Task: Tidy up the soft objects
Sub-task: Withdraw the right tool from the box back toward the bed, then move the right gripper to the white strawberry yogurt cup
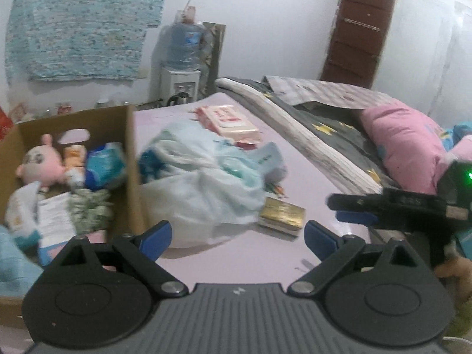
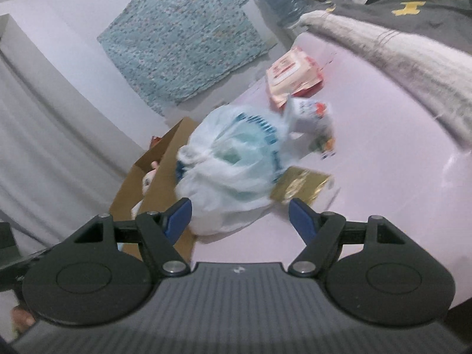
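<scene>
Plastic bag (image 1: pixel 206 177) stuffed with soft stuff sits on the pink bed (image 1: pixel 250 253), right against the cardboard box (image 1: pixel 131 159) holding a doll (image 1: pixel 41 162). Gold packet (image 1: pixel 281 215) beside it. Left gripper (image 1: pixel 237 234) and right gripper (image 2: pixel 240 215) both spread wide, holding nothing.

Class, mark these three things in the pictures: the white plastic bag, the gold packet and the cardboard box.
white plastic bag (image 1: pixel 206 188), left wrist view, on its crumpled middle.
gold packet (image 1: pixel 281 215), left wrist view, on its shiny top face.
cardboard box (image 1: pixel 132 159), left wrist view, on its right-hand wall.
</scene>
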A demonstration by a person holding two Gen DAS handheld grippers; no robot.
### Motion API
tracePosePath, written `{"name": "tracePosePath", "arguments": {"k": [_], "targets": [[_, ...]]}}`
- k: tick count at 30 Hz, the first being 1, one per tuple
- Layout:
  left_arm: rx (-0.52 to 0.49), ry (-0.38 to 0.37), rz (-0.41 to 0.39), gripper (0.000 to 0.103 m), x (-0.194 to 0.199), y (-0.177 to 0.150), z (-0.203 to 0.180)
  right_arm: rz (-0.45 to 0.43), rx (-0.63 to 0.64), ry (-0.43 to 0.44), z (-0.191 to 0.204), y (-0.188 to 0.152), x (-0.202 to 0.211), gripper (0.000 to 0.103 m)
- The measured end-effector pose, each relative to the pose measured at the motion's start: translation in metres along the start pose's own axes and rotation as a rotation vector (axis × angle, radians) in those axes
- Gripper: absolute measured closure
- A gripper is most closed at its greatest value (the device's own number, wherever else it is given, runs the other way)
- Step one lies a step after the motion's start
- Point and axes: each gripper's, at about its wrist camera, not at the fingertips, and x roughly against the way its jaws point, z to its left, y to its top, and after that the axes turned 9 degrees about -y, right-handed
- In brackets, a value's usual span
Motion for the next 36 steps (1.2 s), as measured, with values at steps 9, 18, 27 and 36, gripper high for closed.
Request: {"name": "tracePosePath", "arguments": {"k": [9, 18, 27, 36], "targets": [[-0.035, -0.032, 0.107, 0.006, -0.061, 0.0, -0.043, -0.017, -0.005, 0.018, -0.041, 0.019, -0.013, 0.052], [0.127, -0.066, 0.192, 0.009, -0.12, 0.011, -0.045, 0.009, 0.003, 0.042, -0.076, 0.039, -0.016, 0.063], [0.128, -0.069, 0.227, 0.028, -0.169, 0.008, -0.049, 0.068, -0.009, 0.084, -0.093, 0.057, -0.045, 0.068], [0.171, -0.123, 0.255, 0.03, -0.19, 0.006, -0.036, 0.186, 0.008, 0.078, -0.089, 0.054, -0.084, 0.069]]}}
